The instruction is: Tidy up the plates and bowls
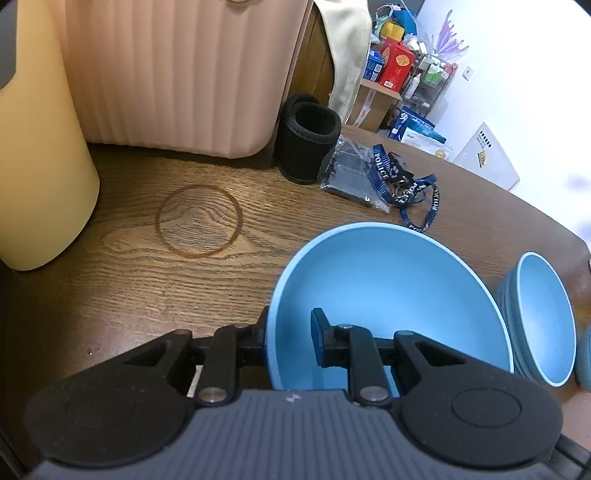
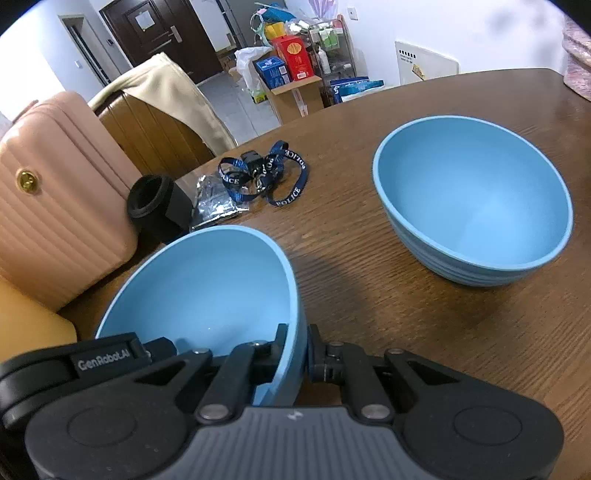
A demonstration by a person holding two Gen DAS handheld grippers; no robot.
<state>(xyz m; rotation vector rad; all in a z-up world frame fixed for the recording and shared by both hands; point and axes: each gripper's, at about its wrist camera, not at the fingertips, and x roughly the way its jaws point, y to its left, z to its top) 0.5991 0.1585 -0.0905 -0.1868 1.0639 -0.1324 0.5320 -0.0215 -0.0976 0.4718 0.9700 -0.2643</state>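
Grippers [image 1: 291,338] [image 2: 297,354] — both straddling bowl [image 2: 207,288] rim.

White walls [image 2: 461,33], dark door [image 2: 155,33], cluttered shelf [image 2: 295,85] behind wooden table [image 2: 369,295].

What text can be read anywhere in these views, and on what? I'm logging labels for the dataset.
"POLICE": dark blue fabric lanyard on the brown wooden table, repeated along the strap.
"GenRobot.AI": black block at the bowl's far rim.
Red box, blue cartons, white board: print too small to read.
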